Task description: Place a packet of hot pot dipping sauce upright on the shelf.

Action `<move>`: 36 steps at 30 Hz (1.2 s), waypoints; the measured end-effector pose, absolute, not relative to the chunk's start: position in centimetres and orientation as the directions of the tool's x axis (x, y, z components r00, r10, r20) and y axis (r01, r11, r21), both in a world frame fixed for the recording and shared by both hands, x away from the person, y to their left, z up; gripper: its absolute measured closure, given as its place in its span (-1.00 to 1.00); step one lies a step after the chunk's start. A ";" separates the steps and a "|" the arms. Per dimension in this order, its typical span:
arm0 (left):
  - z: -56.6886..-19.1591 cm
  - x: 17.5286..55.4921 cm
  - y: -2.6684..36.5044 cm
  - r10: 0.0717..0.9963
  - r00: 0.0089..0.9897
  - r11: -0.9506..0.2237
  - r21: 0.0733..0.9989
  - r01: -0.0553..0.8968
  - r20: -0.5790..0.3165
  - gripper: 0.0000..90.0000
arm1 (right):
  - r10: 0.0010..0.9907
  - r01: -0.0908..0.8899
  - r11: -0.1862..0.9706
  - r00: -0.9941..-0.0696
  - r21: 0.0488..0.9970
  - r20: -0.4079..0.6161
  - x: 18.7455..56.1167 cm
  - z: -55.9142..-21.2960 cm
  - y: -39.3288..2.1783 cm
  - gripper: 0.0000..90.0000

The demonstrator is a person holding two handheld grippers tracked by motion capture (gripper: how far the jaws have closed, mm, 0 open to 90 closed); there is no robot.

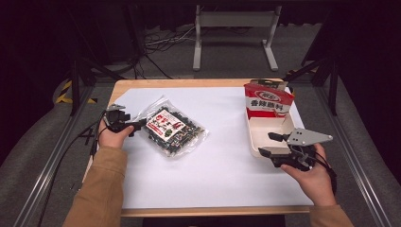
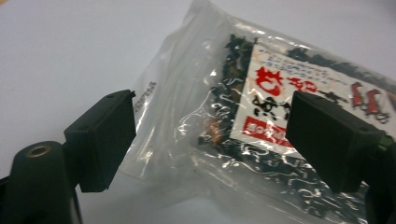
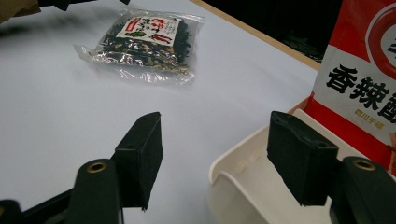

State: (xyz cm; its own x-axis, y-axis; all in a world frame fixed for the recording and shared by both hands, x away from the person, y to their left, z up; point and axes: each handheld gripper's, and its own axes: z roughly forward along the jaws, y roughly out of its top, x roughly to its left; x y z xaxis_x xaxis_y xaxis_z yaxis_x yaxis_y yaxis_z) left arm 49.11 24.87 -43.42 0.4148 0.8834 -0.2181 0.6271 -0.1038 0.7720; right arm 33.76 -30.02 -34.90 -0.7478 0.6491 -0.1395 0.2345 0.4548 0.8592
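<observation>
A clear bag of dark dried food with a red and white label (image 1: 172,127) lies flat on the white sheet, left of centre. My left gripper (image 1: 142,125) sits at the bag's left edge. In the left gripper view the bag (image 2: 261,93) has its clear edge between the parted jaws of that gripper (image 2: 210,116), and the pads stand off it. My right gripper (image 1: 265,144) is open at the near left corner of a white tray (image 1: 265,125). Its jaws (image 3: 215,135) straddle the tray's rim (image 3: 233,168) without touching. The bag (image 3: 144,42) lies farther off.
A red and white packet with printed characters (image 1: 268,101) stands upright in the tray's far end, also close on the right in the right gripper view (image 3: 359,84). The white sheet (image 1: 213,175) covers a wooden table. A metal stand (image 1: 234,33) is on the floor beyond.
</observation>
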 end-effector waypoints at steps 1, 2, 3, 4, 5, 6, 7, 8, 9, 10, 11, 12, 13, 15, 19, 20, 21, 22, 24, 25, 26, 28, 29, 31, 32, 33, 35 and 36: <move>-43.6 49.3 25.0 0.896 0.397 -0.114 0.760 0.639 -0.200 -0.63 | 0.651 0.235 0.456 -0.746 0.858 -0.141 33.7 -35.0 -30.0 -0.21; -43.8 49.4 25.0 0.897 0.392 -0.112 0.754 0.647 -0.202 -0.63 | 0.652 0.237 0.464 -0.743 0.853 -0.149 33.7 -35.1 -30.0 -0.21; -44.0 49.5 25.1 0.896 0.391 -0.107 0.751 0.651 -0.211 -0.62 | 0.653 0.238 0.468 -0.742 0.851 -0.152 33.7 -35.3 -30.0 -0.21; -44.1 49.6 25.1 0.894 0.391 -0.105 0.749 0.655 -0.216 -0.62 | 0.653 0.241 0.469 -0.743 0.850 -0.150 33.7 -35.4 -30.0 -0.21; -44.3 49.8 25.1 0.895 0.389 -0.104 0.746 0.658 -0.219 -0.62 | 0.653 0.242 0.466 -0.743 0.851 -0.146 33.7 -35.5 -30.0 -0.21; -44.3 49.8 25.1 0.895 0.389 -0.104 0.746 0.658 -0.219 -0.62 | 0.653 0.242 0.466 -0.743 0.851 -0.146 33.7 -35.5 -30.0 -0.21; -44.5 49.9 25.1 0.892 0.391 -0.107 0.735 0.670 -0.226 -0.62 | 0.652 0.244 0.467 -0.744 0.850 -0.144 33.6 -35.5 -29.9 -0.21; -44.7 50.0 25.1 0.892 0.389 -0.106 0.732 0.673 -0.229 -0.61 | 0.650 0.243 0.469 -0.746 0.849 -0.146 33.6 -35.6 -29.8 -0.21; -44.9 50.1 25.1 0.891 0.391 -0.111 0.725 0.680 -0.230 -0.61 | 0.648 0.242 0.471 -0.747 0.848 -0.147 33.6 -35.6 -29.8 -0.21; -45.2 50.2 25.0 0.888 0.398 -0.124 0.714 0.689 -0.230 -0.61 | 0.647 0.240 0.471 -0.747 0.849 -0.148 33.6 -35.6 -29.8 -0.22; -45.4 50.3 25.0 0.885 0.400 -0.120 0.712 0.692 -0.239 -0.60 | 0.647 0.238 0.471 -0.748 0.849 -0.149 33.6 -35.6 -29.7 -0.22; -45.5 50.3 25.0 0.881 0.403 -0.114 0.714 0.691 -0.249 -0.60 | 0.647 0.237 0.470 -0.748 0.850 -0.149 33.6 -35.6 -29.7 -0.22; -45.5 50.3 25.0 0.881 0.403 -0.114 0.714 0.691 -0.249 -0.60 | 0.647 0.237 0.470 -0.748 0.850 -0.149 33.6 -35.6 -29.7 -0.22; -45.6 50.3 24.9 0.878 0.420 -0.138 0.720 0.680 -0.229 -0.56 | 0.647 0.238 0.469 -0.748 0.851 -0.147 33.6 -35.6 -29.7 -0.23; -45.6 50.1 24.2 0.876 0.447 -0.183 0.733 0.655 -0.180 -0.41 | 0.646 0.238 0.474 -0.748 0.847 -0.151 33.6 -35.7 -29.7 -0.23; -45.6 50.1 24.1 0.879 0.443 -0.184 0.734 0.654 -0.175 -0.38 | 0.647 0.237 0.475 -0.747 0.847 -0.154 33.6 -35.7 -29.7 -0.23; -45.6 50.0 23.9 0.881 0.441 -0.183 0.735 0.653 -0.172 -0.33 | 0.647 0.236 0.473 -0.747 0.849 -0.152 33.6 -35.6 -29.7 -0.23; -45.6 50.0 23.7 0.880 0.444 -0.184 0.739 0.648 -0.170 -0.25 | 0.647 0.234 0.471 -0.747 0.851 -0.152 33.5 -35.6 -29.7 -0.23; -45.6 49.8 23.2 0.873 0.457 -0.194 0.742 0.641 -0.167 -0.01 | 0.646 0.230 0.468 -0.748 0.853 -0.152 33.5 -35.5 -29.7 -0.23; -45.6 49.8 23.0 0.877 0.454 -0.199 0.742 0.640 -0.155 0.06 | 0.646 0.229 0.468 -0.748 0.854 -0.153 33.5 -35.5 -29.7 -0.23; -45.6 49.8 22.9 0.880 0.447 -0.191 0.744 0.640 -0.158 0.10 | 0.645 0.228 0.468 -0.749 0.854 -0.154 33.5 -35.4 -29.6 -0.23; -45.6 49.7 22.9 0.895 0.418 -0.174 0.744 0.645 -0.154 0.30 | 0.643 0.226 0.468 -0.751 0.855 -0.153 33.5 -35.4 -29.5 -0.23; -45.6 49.7 22.9 0.898 0.412 -0.166 0.746 0.645 -0.156 0.40 | 0.641 0.226 0.468 -0.752 0.854 -0.153 33.5 -35.4 -29.5 -0.23; -45.6 49.7 23.0 0.899 0.401 -0.145 0.746 0.649 -0.174 0.49 | 0.640 0.224 0.473 -0.752 0.852 -0.157 33.5 -35.4 -29.3 -0.23; -45.6 49.6 23.0 0.899 0.397 -0.135 0.746 0.652 -0.184 0.54 | 0.639 0.223 0.472 -0.753 0.853 -0.157 33.5 -35.4 -29.3 -0.23; -45.6 49.6 23.1 0.901 0.392 -0.130 0.747 0.652 -0.184 0.58 | 0.639 0.223 0.471 -0.753 0.853 -0.156 33.5 -35.4 -29.3 -0.23; -45.6 49.6 23.1 0.902 0.388 -0.125 0.747 0.654 -0.189 0.73 | 0.640 0.225 0.471 -0.753 0.853 -0.155 33.5 -35.4 -29.3 -0.23; -45.6 49.6 23.2 0.899 0.390 -0.119 0.747 0.654 -0.198 0.78 | 0.641 0.225 0.472 -0.752 0.853 -0.156 33.6 -35.4 -29.4 -0.23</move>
